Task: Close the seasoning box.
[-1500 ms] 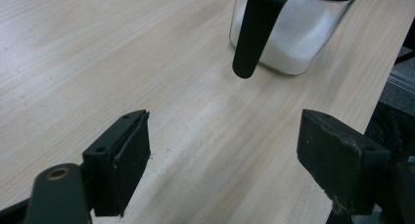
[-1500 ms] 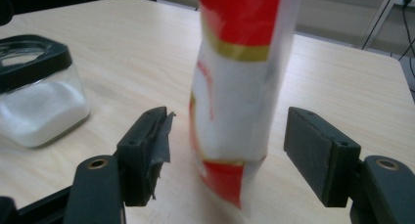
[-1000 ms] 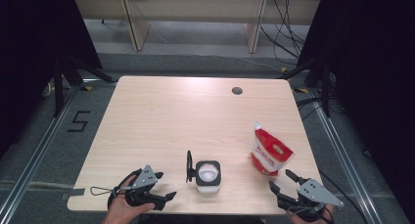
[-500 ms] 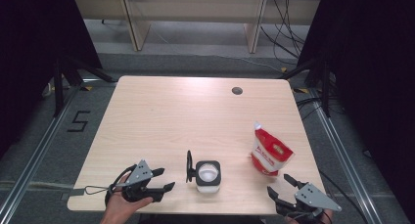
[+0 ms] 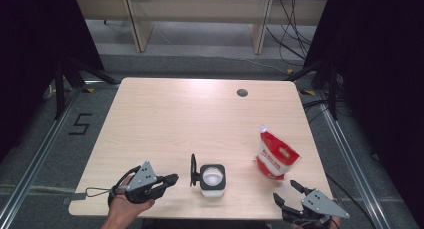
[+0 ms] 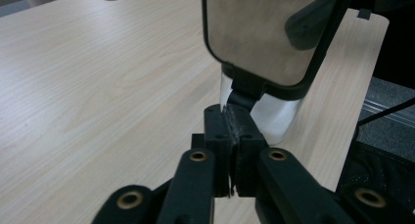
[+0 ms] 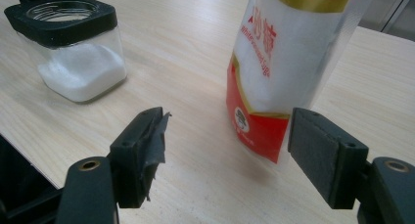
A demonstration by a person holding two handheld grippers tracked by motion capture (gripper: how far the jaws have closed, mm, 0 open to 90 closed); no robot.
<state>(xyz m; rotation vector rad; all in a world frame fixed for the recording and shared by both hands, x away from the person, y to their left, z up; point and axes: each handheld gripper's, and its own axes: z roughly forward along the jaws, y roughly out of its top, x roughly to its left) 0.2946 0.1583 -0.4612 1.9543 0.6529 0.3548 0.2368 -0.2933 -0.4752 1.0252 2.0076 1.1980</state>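
Your pale wooden table (image 5: 200, 114) carries two things near its front edge: the red-and-white plastic pouch of white granules (image 5: 276, 156), standing upright at the near right, and the square clear glass jar with a black collar (image 5: 212, 179), part filled with white powder, at the near middle, its black hinged lid (image 5: 193, 169) flipped up on its left side. Over the last second your right gripper (image 5: 286, 195) has drawn back toward you and now sits at the near right edge, apart from the pouch; its jaws stand wide and hold nothing, with the pouch's lower end framed between them farther off in the right gripper view. Your left gripper (image 5: 167, 179) has barely shifted: it lies just left of the jar, jaws pressed together on nothing, tips pointing at the lid's hinge. To me that reads as both hands backing off, the pouch and jar set down, and any pouring either finished or not begun.
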